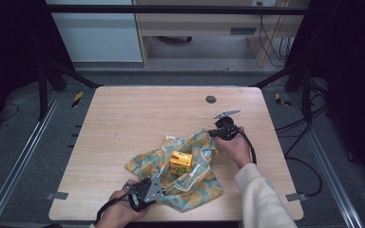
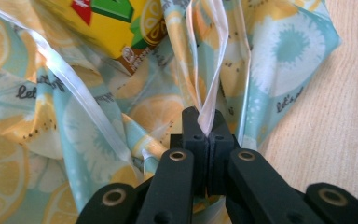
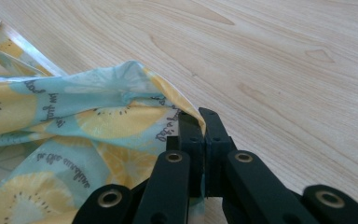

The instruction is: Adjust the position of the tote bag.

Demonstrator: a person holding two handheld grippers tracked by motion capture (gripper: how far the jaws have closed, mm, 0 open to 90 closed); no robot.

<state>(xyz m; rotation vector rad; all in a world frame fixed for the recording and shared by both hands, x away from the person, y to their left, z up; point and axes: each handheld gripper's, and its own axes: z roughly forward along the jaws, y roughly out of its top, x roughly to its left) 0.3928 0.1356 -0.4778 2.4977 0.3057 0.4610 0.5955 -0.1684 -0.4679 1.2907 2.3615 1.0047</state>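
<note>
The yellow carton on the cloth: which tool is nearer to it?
Left. The left tool grips the cloth edge just in front of the yellow carton; the right tool grips the cloth's far corner, a little farther off.

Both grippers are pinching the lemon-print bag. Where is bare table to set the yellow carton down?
Bare wood lies left of the bag and across the far half up to the dark round insert. The near middle is crowded: bag, yellow carton, both grippers.
</note>
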